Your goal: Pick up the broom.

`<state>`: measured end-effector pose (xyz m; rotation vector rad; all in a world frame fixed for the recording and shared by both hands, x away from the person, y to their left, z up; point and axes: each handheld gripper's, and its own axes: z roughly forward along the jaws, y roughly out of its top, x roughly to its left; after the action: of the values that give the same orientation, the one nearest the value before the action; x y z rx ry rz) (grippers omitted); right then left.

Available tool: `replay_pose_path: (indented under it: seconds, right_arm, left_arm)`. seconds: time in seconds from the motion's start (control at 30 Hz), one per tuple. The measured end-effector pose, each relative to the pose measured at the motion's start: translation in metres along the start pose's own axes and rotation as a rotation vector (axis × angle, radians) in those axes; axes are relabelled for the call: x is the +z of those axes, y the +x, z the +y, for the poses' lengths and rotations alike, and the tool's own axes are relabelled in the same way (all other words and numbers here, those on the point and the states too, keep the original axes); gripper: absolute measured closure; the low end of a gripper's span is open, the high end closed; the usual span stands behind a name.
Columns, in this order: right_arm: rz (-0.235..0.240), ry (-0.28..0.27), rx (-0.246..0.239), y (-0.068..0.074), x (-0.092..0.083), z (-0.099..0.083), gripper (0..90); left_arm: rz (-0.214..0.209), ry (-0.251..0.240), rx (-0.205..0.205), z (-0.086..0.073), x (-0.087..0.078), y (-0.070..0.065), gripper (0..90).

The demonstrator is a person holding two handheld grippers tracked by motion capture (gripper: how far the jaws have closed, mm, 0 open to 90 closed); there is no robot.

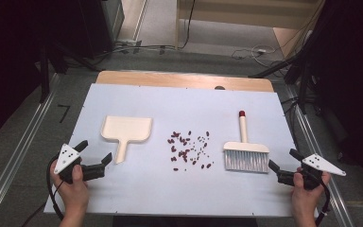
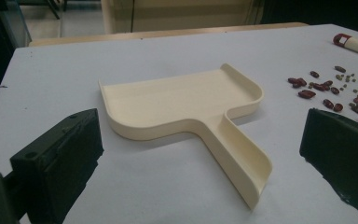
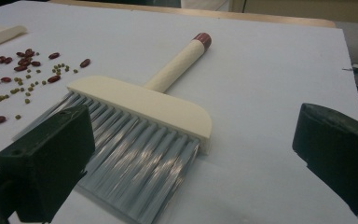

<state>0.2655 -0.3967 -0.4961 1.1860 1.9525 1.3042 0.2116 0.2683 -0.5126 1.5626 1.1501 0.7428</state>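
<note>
A cream dustpan (image 1: 126, 130) lies flat on the white worktop (image 1: 179, 194), its handle pointing toward the person. Red beans (image 1: 188, 149) and tiny green ones are scattered just to the right of the dustpan. Farther right of the dustpan, past the beans, lies a little brush (image 1: 246, 153) with grey bristles and a cream handle with a red tip. No words or labels can be read on any of these things.

The left claw (image 1: 94, 153) is wide open and holds nothing; it sits just beside the dustpan's handle end, not touching. The right claw (image 1: 283, 161) is wide open too, holding nothing, near the brush's bristles, far to the right of the dustpan.
</note>
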Motion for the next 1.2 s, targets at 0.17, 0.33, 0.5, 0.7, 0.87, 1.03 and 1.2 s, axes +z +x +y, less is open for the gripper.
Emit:
replay_pose_path:
  seconds: [0.17,0.33,0.5,0.7,0.87,1.03,1.2]
  right_arm:
    - [-0.007,0.022,0.001,0.003,-0.003,0.009,0.0]
    - [-0.006,0.039,0.011,0.005,-0.005,0.024,0.0]
    - [0.027,0.064,0.016,0.01,-0.002,0.042,0.0]
    - [0.05,0.108,0.006,0.012,0.011,0.06,0.0]
    - [0.051,0.132,-0.006,0.013,0.022,0.08,0.0]
    - [0.048,0.162,-0.024,0.014,0.033,0.091,0.0]
    - [0.057,0.192,-0.029,0.016,0.049,0.1,0.0]
  left_arm:
    - [0.004,0.014,0.015,0.0,0.002,-0.002,0.0]
    - [0.001,0.022,0.027,-0.001,0.004,-0.004,0.0]
    - [0.001,0.022,0.028,-0.001,0.003,-0.004,0.0]
    - [-0.001,0.024,0.03,-0.001,0.003,-0.005,0.0]
    - [-0.005,0.03,0.038,-0.001,0.004,-0.005,0.0]
    - [-0.01,0.028,0.039,-0.001,0.004,-0.006,0.0]
    - [-0.012,0.031,0.039,-0.001,0.005,-0.006,0.0]
